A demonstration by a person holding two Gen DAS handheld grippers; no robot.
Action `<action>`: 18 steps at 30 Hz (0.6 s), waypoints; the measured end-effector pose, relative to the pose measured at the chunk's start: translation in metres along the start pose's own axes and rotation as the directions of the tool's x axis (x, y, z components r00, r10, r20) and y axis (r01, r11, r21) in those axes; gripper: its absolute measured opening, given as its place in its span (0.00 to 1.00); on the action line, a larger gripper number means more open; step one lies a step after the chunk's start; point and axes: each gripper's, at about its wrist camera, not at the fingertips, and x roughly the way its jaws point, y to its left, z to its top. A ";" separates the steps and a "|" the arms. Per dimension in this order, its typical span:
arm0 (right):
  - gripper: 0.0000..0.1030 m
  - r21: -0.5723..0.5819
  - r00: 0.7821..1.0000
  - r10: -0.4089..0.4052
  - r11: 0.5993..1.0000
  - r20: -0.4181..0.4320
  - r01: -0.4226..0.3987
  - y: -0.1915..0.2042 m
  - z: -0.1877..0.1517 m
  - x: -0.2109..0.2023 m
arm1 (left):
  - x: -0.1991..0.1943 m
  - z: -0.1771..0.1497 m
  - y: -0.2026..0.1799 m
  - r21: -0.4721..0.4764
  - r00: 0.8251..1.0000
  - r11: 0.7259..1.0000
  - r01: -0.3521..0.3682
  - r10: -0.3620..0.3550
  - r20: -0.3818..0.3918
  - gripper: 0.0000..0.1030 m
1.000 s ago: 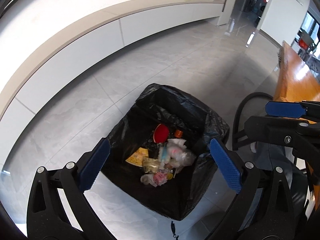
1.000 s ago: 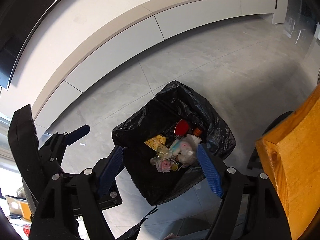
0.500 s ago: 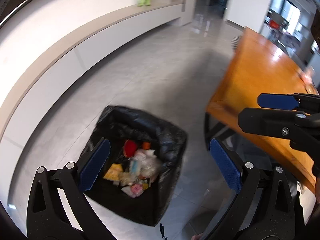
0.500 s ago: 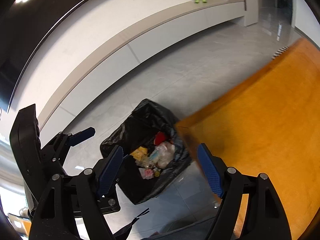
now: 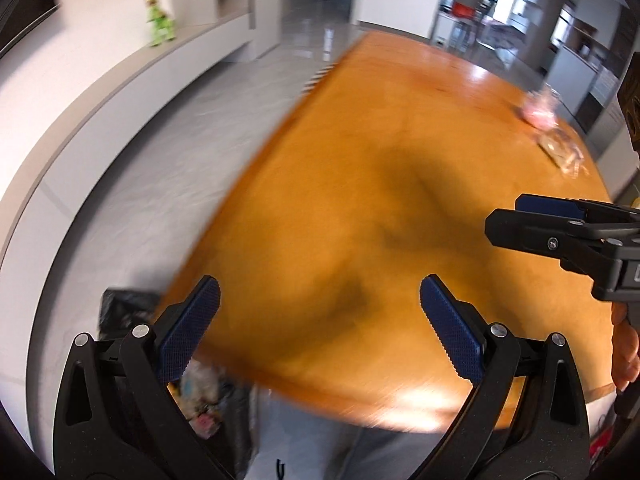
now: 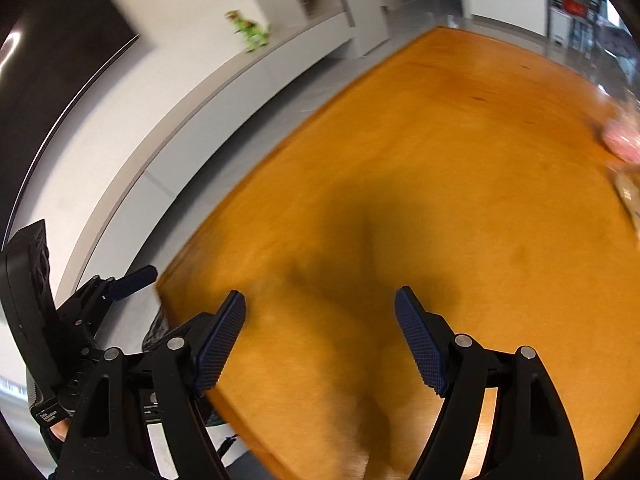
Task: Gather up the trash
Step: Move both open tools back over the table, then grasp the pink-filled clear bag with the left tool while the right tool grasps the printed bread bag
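My left gripper point(image 5: 320, 320) hangs open over the near part of an orange wooden table point(image 5: 400, 160), nothing between its blue pads. My right gripper point(image 6: 320, 332) is open too, above the same table point(image 6: 440, 160), and empty. On the table's far right lie a pink crumpled wrapper point(image 5: 538, 110) and a clear plastic packet point(image 5: 562, 152); the pink wrapper point(image 6: 622, 140) also shows at the right edge of the right wrist view. The black trash bag point(image 5: 124, 312) with several bits of rubbish sits on the floor at lower left, mostly hidden by the table and my left finger.
A long white low cabinet point(image 5: 100, 120) runs along the wall, with a green toy figure point(image 5: 160, 22) on top. Grey tiled floor point(image 5: 180, 140) lies between it and the table. A person's hand point(image 5: 624, 352) holds the right gripper's body at right. The picture is motion-blurred.
Both grippers have swung from above the trash bag on the floor over to the orange table, rolling as they went. The bag has slid to the lower left of both views. Jaws stayed open.
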 end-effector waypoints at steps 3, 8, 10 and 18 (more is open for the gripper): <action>0.75 0.073 0.998 -0.052 0.996 0.022 0.051 -0.043 0.007 -0.013 | 0.014 0.027 -0.042 0.072 0.999 0.997 0.031 -0.031 -0.007 0.94; 0.80 0.235 0.981 -0.187 0.957 0.047 0.171 -0.121 0.024 -0.030 | 0.037 0.064 -0.095 0.163 0.997 0.984 0.078 -0.075 -0.025 0.94; 0.80 0.299 0.972 -0.231 0.932 0.049 0.206 -0.149 0.031 -0.035 | 0.046 0.081 -0.117 0.188 0.995 0.977 0.096 -0.091 -0.035 0.94; 0.84 0.585 0.932 -0.361 0.761 0.024 0.279 -0.260 0.052 -0.052 | 0.073 0.134 -0.198 0.361 0.993 0.925 0.117 -0.108 -0.044 0.94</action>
